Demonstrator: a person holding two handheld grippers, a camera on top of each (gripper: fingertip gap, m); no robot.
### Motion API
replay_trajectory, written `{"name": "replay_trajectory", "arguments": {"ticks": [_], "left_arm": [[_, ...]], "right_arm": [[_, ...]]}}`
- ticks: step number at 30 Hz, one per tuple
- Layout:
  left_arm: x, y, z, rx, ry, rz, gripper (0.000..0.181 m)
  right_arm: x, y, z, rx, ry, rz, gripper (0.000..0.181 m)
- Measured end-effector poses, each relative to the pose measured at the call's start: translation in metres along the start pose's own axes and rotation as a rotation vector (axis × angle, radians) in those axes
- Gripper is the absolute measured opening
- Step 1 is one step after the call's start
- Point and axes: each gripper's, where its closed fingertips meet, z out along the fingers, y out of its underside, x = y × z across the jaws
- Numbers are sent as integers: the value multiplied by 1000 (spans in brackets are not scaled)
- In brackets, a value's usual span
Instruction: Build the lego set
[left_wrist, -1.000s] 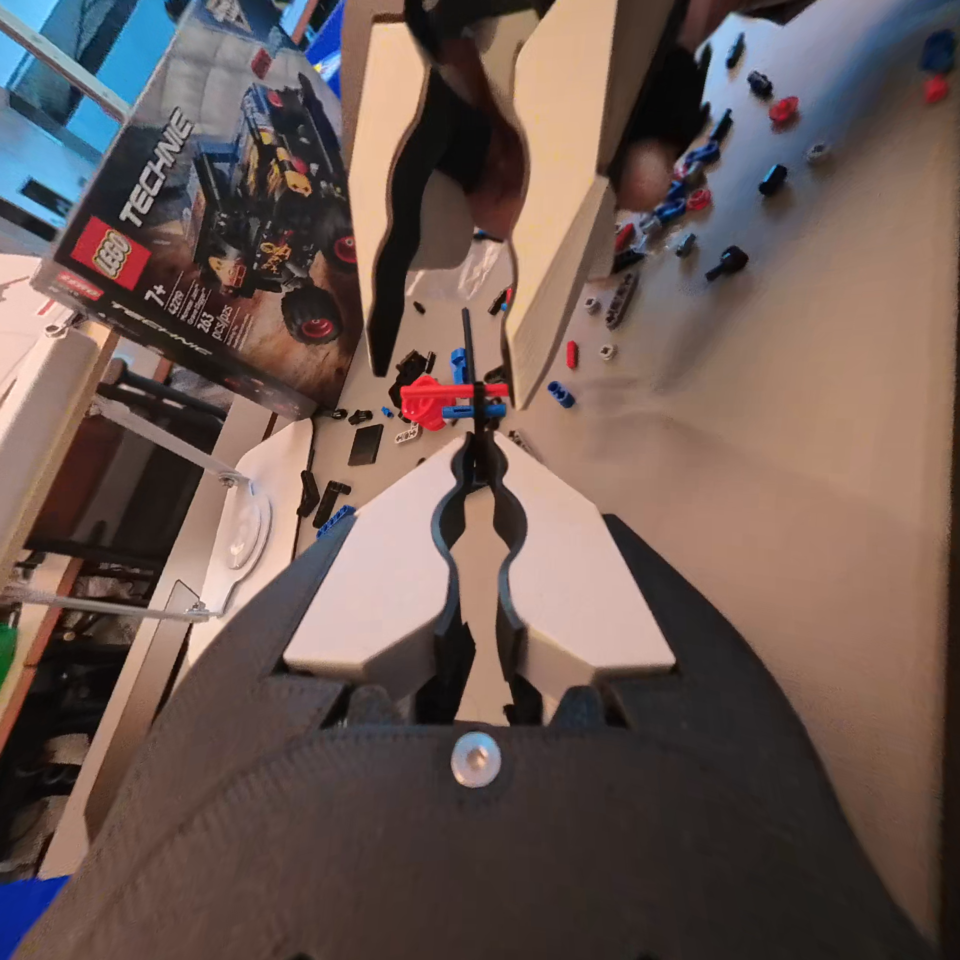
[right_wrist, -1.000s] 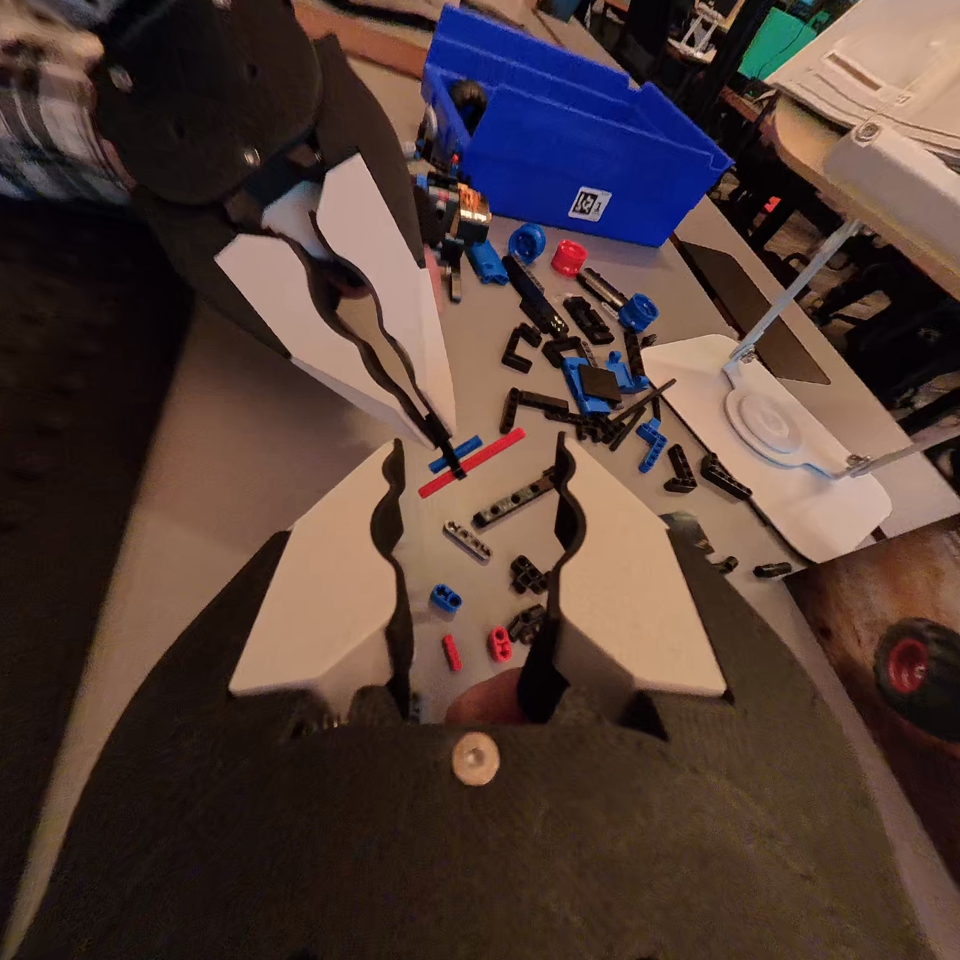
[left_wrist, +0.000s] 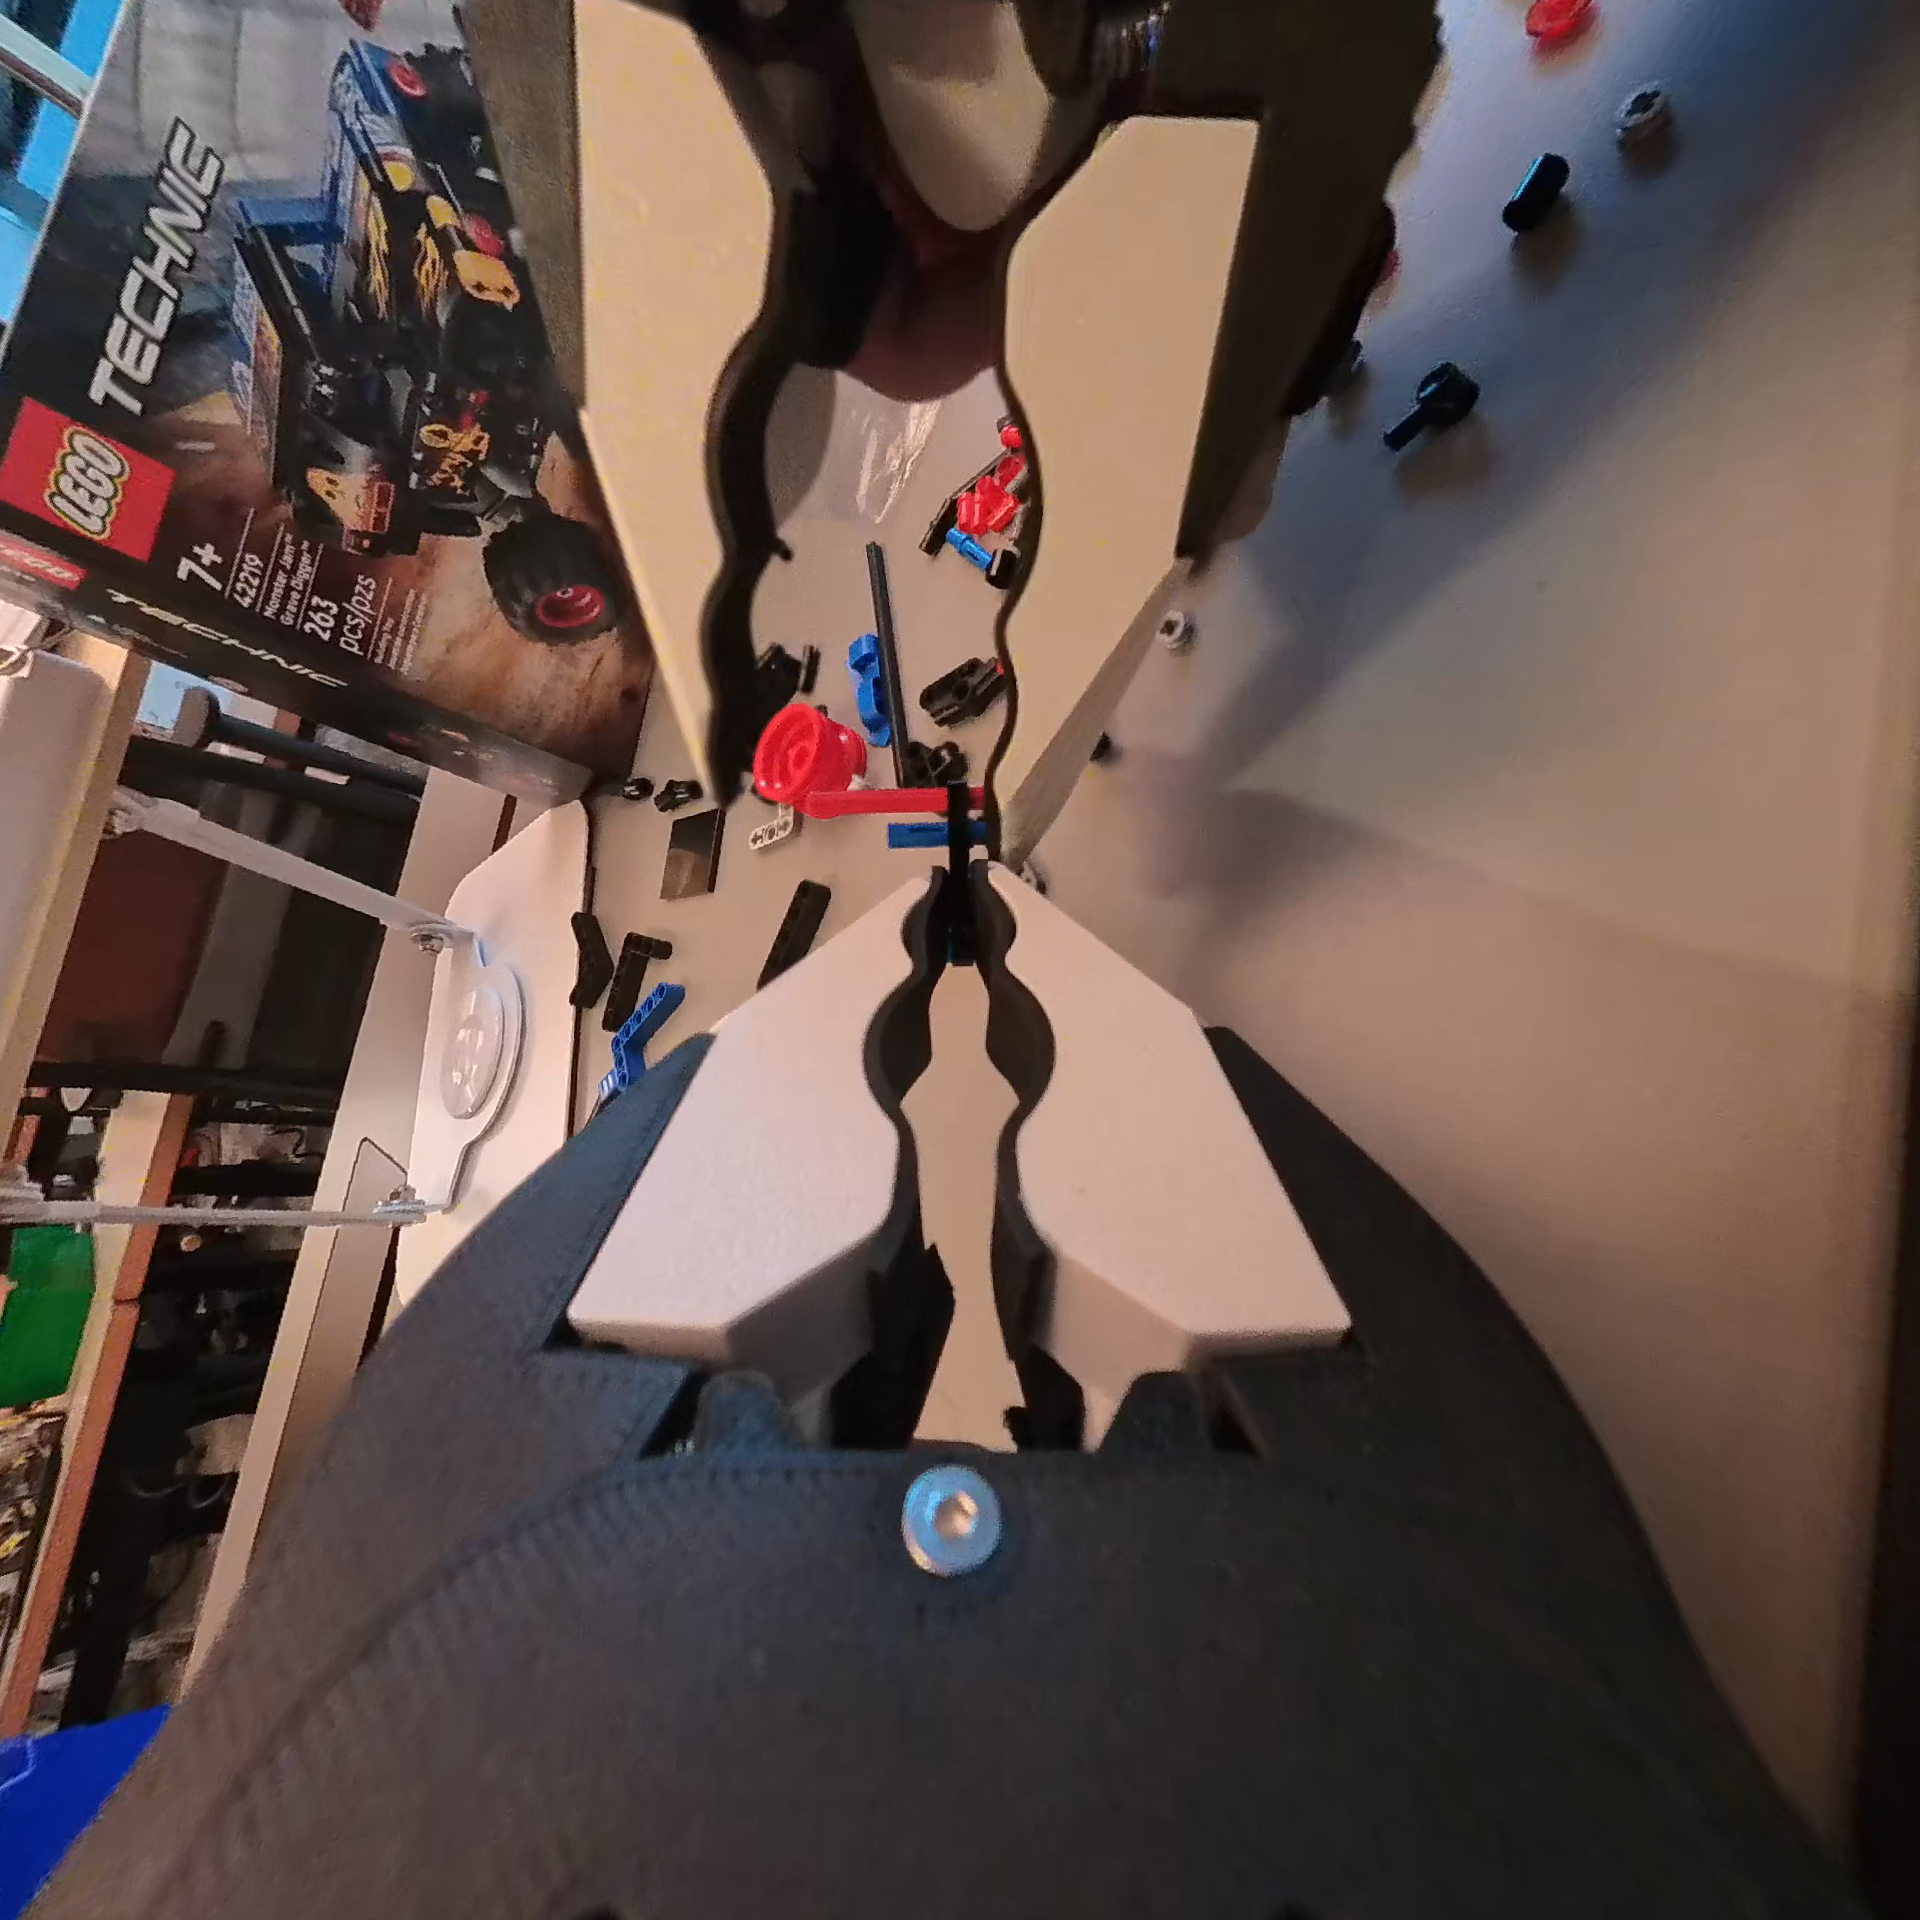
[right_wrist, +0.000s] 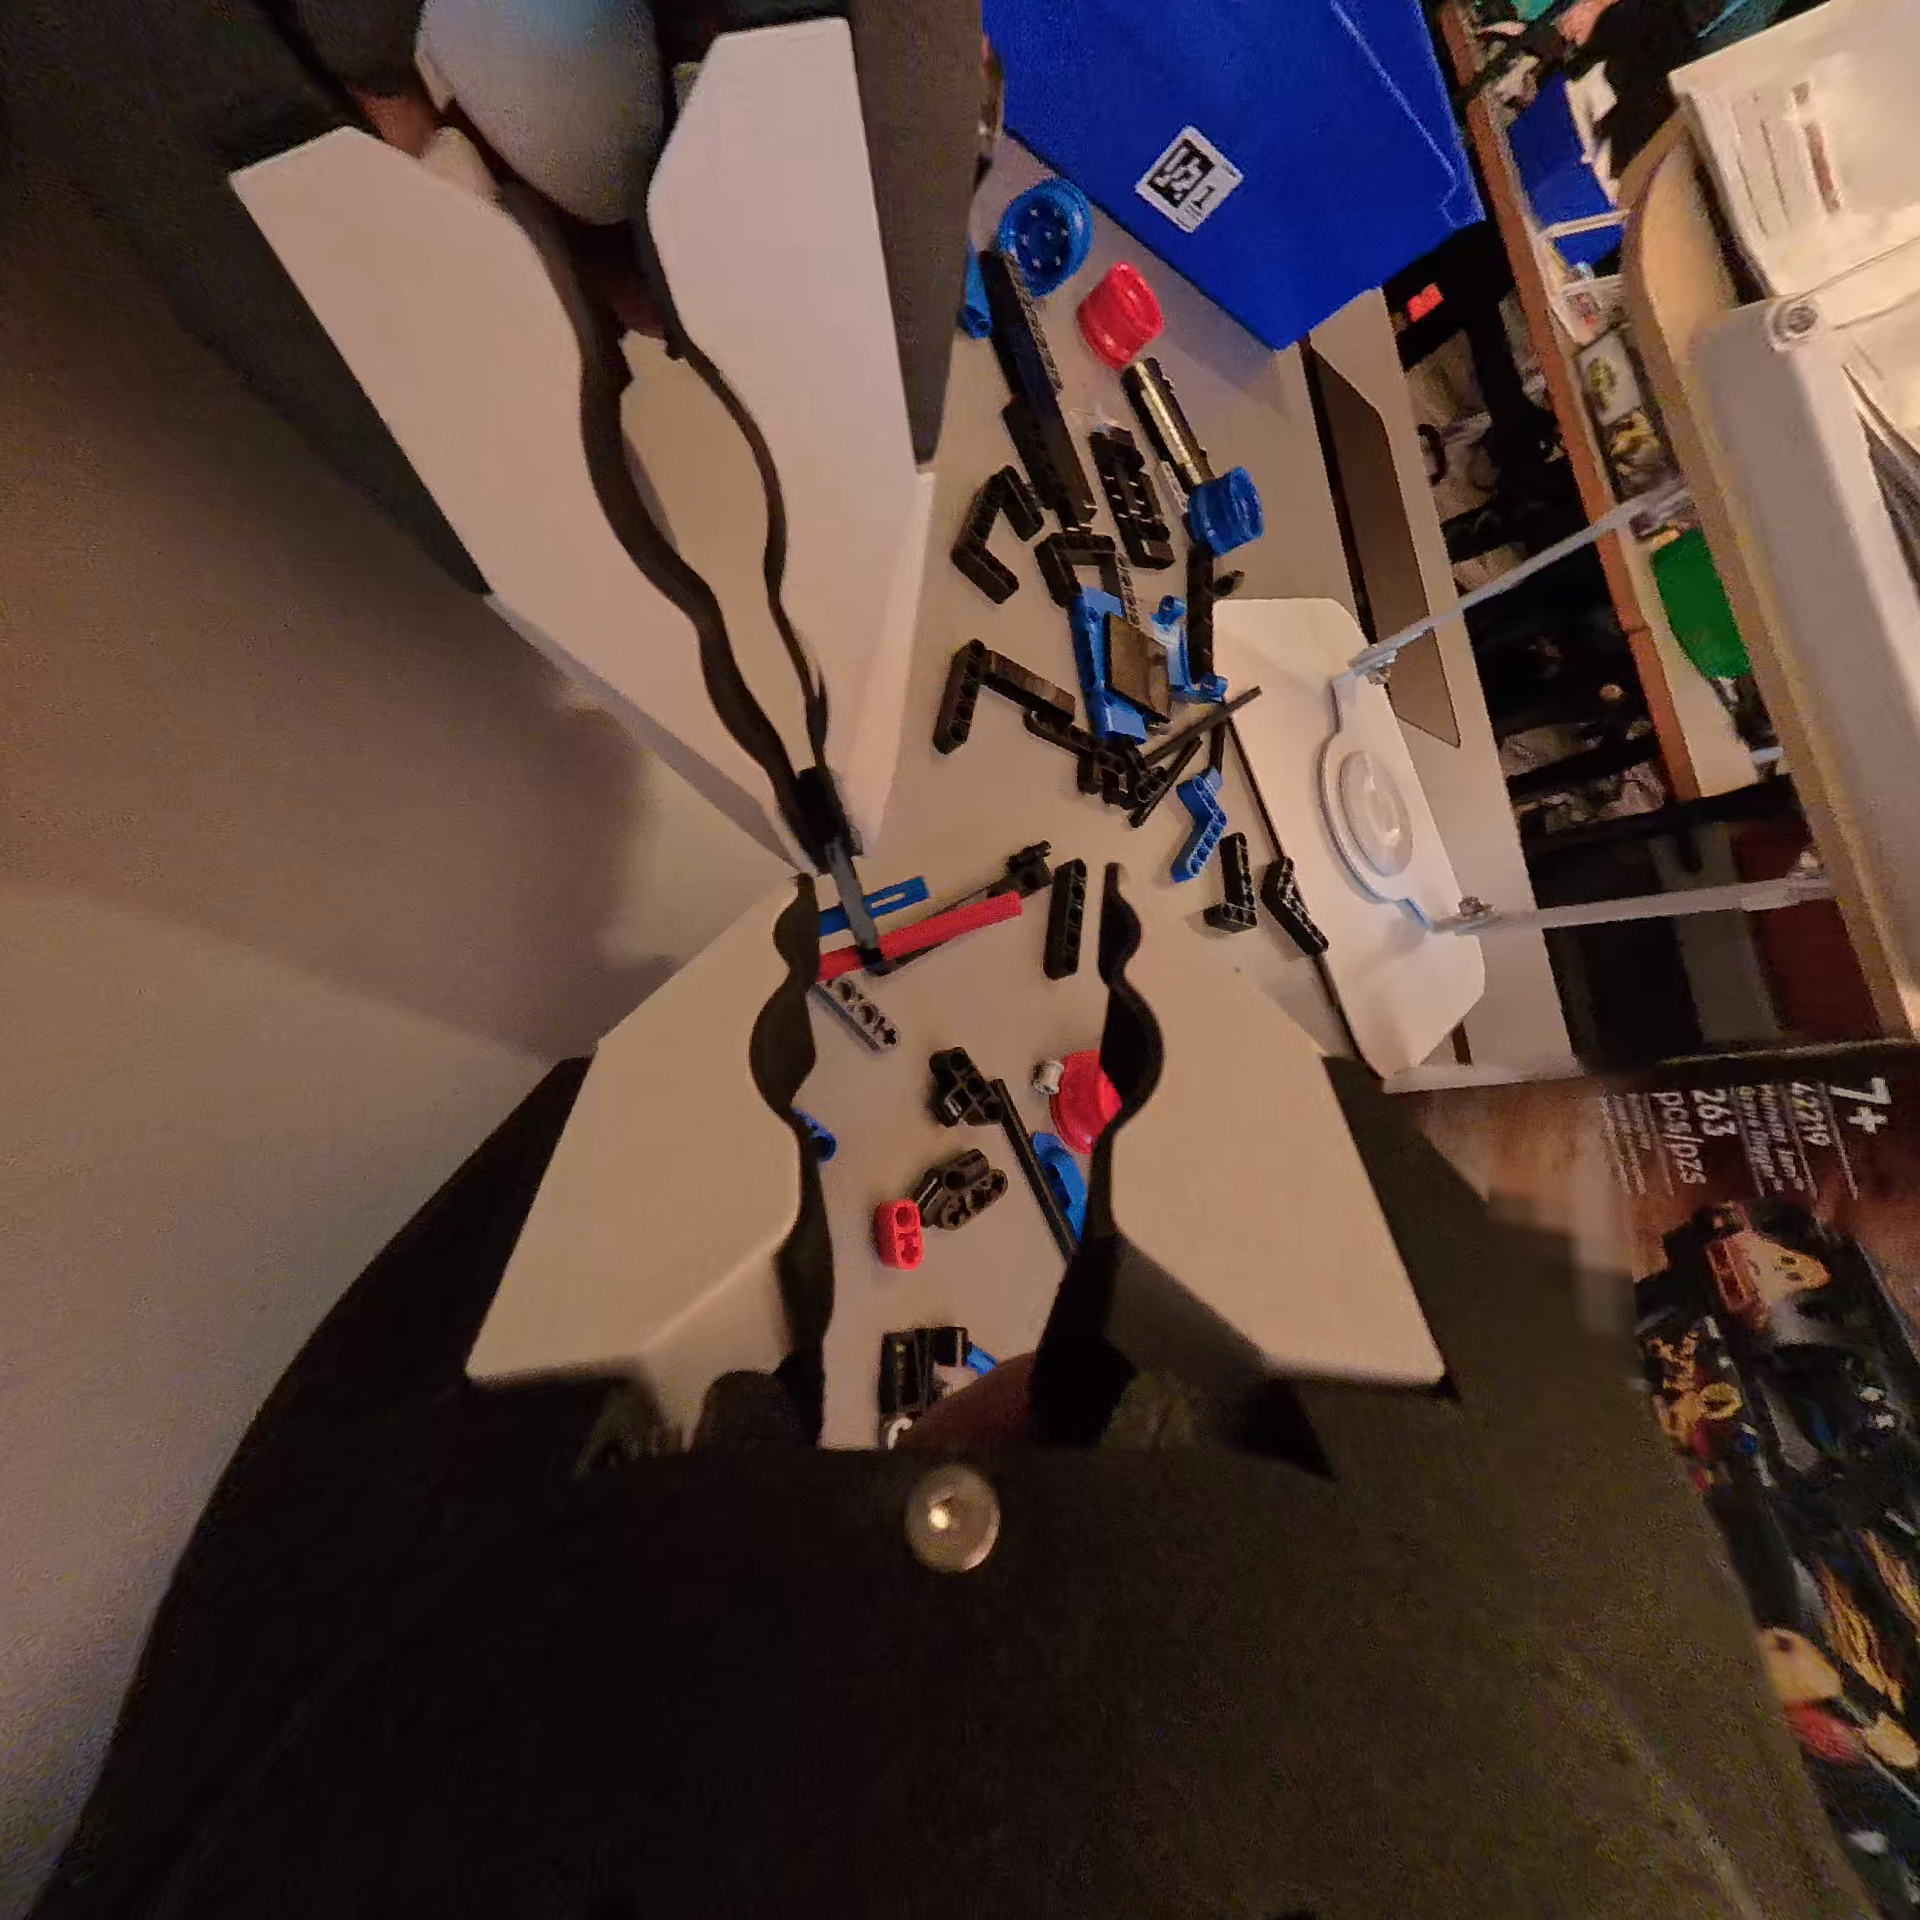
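While our left gripper (left_wrist: 958, 902) is pinching a small black and blue lego piece (left_wrist: 960, 862) at its fingertips, at the centre of the left wrist view, we are holding our right gripper (right_wrist: 951, 894) with its fingers spread wide and gripping nothing. In the right wrist view the left gripper (right_wrist: 826, 831) is reaching down from the upper left, and the held piece (right_wrist: 850, 894) is sitting just beside the tip of our right gripper's left finger (right_wrist: 665, 1164). Whether they are touching, we cannot tell. A red axle (right_wrist: 935, 925) and a blue pin (right_wrist: 899, 896) are lying on the grey table (right_wrist: 260, 935) right behind that piece. Between the right fingers loose parts are lying: a red wheel hub (right_wrist: 1081, 1101), a small red connector (right_wrist: 899, 1233) and black connectors (right_wrist: 961, 1184). More black beams (right_wrist: 1039, 520) and blue parts (right_wrist: 1117, 665) are scattered toward the upper middle, below a blue bin (right_wrist: 1226, 125). At the upper left of the left wrist view the lego box (left_wrist: 291, 416) is standing at the table's edge.
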Motion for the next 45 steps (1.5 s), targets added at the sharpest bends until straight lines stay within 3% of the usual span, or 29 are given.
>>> {"name": "replay_trajectory", "arguments": {"ticks": [3,8,9,10,13,15,22,29,37,45], "left_arm": [[0,0,1,-5,0,5,0],[0,0,1,-5,-6,13,0],[-3,-1,0,-3,-28,9,0],[-4,-1,-1,-2,-23,11,0],[-4,0,-2,-5,-22,1,0],[-4,2,-1,-8,-16,-16,0],[1,0,0,28,29,-67,0],[3,18,3,-32,74,-147,0],[34,32,-3,-94,290,-298,1],[27,28,-13,-60,314,-353,27]], "right_arm": [[-7,1,1,-5,-35,-10,37],[-8,1,1,-5,-57,17,35],[-10,0,1,0,-66,15,31],[-12,-1,1,7,-82,20,14],[-11,-2,2,22,-79,31,14],[-10,-2,4,14,-56,17,16],[-1,4,-5,31,-43,68,59],[0,3,-8,60,-56,94,57],[32,7,-18,137,46,225,56],[86,3,-33,154,193,287,54]]}}
